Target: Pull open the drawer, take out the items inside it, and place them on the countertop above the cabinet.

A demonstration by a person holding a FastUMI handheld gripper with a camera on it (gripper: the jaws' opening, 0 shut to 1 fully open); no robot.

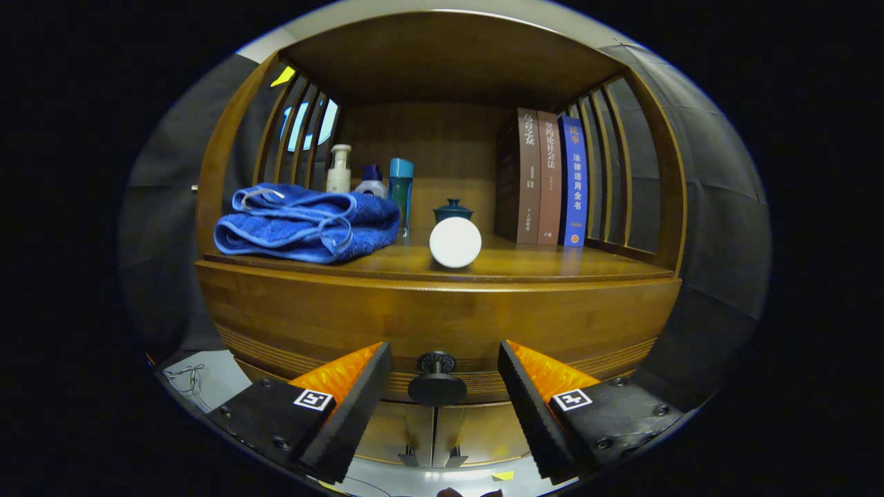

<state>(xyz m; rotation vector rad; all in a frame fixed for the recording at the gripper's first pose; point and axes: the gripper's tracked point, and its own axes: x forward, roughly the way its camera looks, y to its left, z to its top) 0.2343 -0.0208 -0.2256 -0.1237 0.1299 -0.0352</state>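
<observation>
The gripper (437,386) is standing wide open, its fingers flanking the drawer (435,324) knob (436,386) without touching it. The drawer is sitting shut below the countertop (525,266), where a towel (304,221) and white ball (455,242) are lying. This fits either reaching to pull or having just closed it.
</observation>
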